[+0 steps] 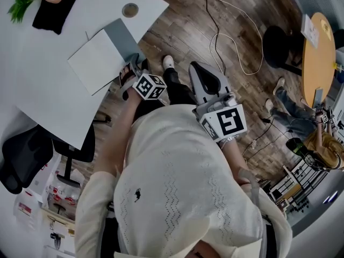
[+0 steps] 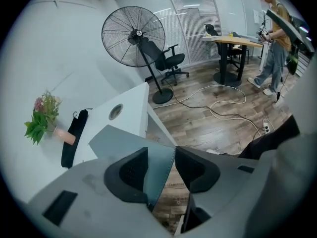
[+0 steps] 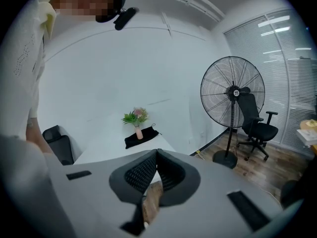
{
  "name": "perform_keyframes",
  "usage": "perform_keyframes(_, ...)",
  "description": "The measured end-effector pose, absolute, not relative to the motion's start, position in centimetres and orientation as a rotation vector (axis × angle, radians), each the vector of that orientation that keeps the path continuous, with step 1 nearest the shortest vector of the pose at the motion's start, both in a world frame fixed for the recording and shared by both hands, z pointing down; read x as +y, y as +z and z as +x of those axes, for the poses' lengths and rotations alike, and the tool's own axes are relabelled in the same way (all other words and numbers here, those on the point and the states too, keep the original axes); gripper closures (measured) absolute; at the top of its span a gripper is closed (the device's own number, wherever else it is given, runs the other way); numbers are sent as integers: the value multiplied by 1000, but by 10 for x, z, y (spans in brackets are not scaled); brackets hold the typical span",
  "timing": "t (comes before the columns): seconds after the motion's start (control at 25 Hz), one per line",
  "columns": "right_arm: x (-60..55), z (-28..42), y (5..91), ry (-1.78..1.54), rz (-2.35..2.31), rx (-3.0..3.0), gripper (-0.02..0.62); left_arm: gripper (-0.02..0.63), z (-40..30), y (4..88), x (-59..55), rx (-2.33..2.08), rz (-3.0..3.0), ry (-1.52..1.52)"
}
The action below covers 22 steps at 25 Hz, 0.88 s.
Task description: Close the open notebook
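Two claws: left claw (image 2: 161, 163) parted, notebook (image 2: 125, 142) cover between jaws; right claw (image 3: 156, 156) closed, empty.

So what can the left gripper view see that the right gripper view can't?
Only the left gripper view: the notebook's grey cover between its parted jaws, and a person beside a round wooden table. Only the right gripper view: its own jaws closed together, nothing between them. Both: the big fan, the flowers and the white table.
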State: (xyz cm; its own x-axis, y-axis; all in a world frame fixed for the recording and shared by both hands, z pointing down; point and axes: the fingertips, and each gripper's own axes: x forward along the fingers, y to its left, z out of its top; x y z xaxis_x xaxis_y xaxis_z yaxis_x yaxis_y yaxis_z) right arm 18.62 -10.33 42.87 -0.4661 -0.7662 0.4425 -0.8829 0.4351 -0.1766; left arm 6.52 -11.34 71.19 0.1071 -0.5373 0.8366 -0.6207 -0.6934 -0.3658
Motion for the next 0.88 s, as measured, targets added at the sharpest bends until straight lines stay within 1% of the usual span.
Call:
perform_keyframes(0.16, -103, 185, 424, 542, 1411, -2405, 594, 477, 69, 709, -111, -1192, 2270, 1617)
perform_keyframes(0.28, -104, 184, 422, 527, 1401, -2414, 594, 495, 68, 710, -109, -1195, 2223, 1556)
perform_keyframes(0.44, -104, 183, 420, 513, 1388, -2422, 594, 546, 70, 709, -109, -1182, 2190, 1475)
perform_keyframes(0.56, -105, 180, 417, 500, 1371, -2436, 594, 570, 71, 704, -109, -1190, 2167, 1401)
perform_keyframes(0.68, -105, 176, 415, 487, 1355, -2450, 594, 584, 71, 699, -110, -1199, 2143, 1318)
perform_keyframes(0.88, -106, 172, 413, 473, 1325, -2471, 594, 589, 72, 691, -109, -1209, 2135, 1246)
